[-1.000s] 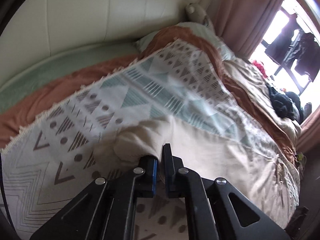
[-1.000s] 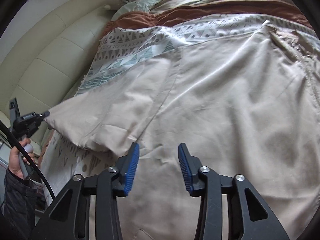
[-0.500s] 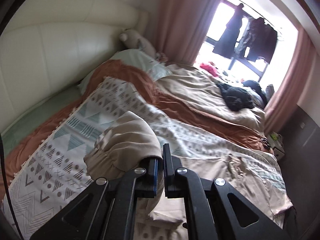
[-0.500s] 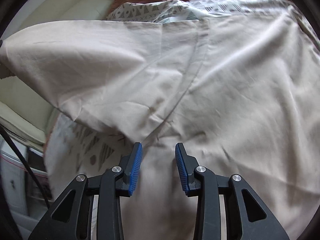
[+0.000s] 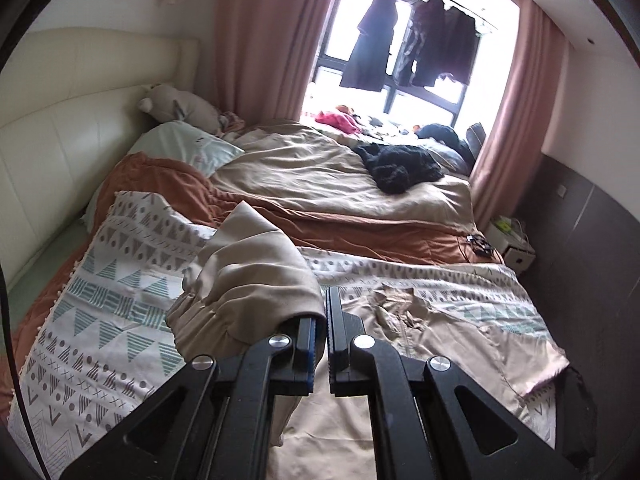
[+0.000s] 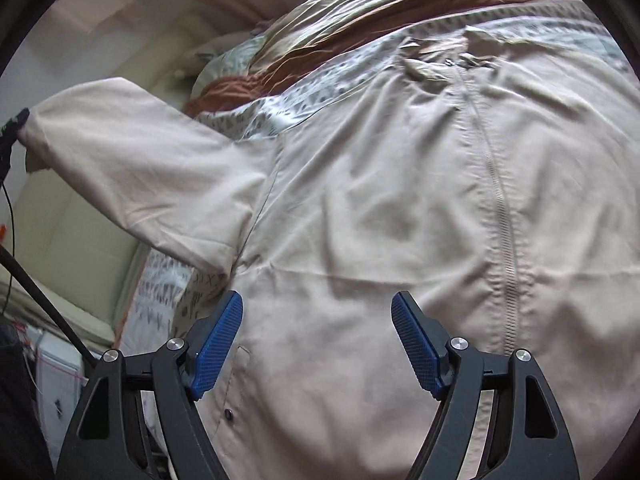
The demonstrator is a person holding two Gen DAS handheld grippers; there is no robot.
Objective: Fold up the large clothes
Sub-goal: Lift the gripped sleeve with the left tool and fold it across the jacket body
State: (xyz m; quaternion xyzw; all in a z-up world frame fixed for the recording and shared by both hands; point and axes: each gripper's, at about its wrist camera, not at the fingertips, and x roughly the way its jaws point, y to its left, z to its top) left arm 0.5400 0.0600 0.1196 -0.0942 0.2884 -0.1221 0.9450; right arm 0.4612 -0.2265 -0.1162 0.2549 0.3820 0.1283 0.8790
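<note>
A large beige zip-up jacket [image 6: 380,200] lies spread front-up on the bed, its zipper [image 6: 496,184] running down the middle. My left gripper [image 5: 325,308] is shut on the cuff of one sleeve [image 5: 248,272], which bunches over its left finger, lifted above the bed. In the right wrist view that sleeve [image 6: 140,168] stretches up and to the left, to the left gripper's tip [image 6: 14,126]. My right gripper [image 6: 318,300] hovers over the jacket's lower front. Its jaws are opening, with only flat cloth below them and nothing pinched.
A patterned white and teal blanket [image 5: 120,292] lies under the jacket, on a rust-brown cover [image 5: 360,236]. A cream headboard [image 5: 60,140] is at the left. A pillow [image 5: 180,148], a plush toy [image 5: 180,106] and dark clothes [image 5: 396,164] lie farther back. A nightstand [image 5: 512,244] stands at the right.
My left gripper has risen and swung across the bed, carrying the sleeve cuff. The sleeve now hangs stretched in the air. My right gripper slid over the jacket front and its jaws spread wider.
</note>
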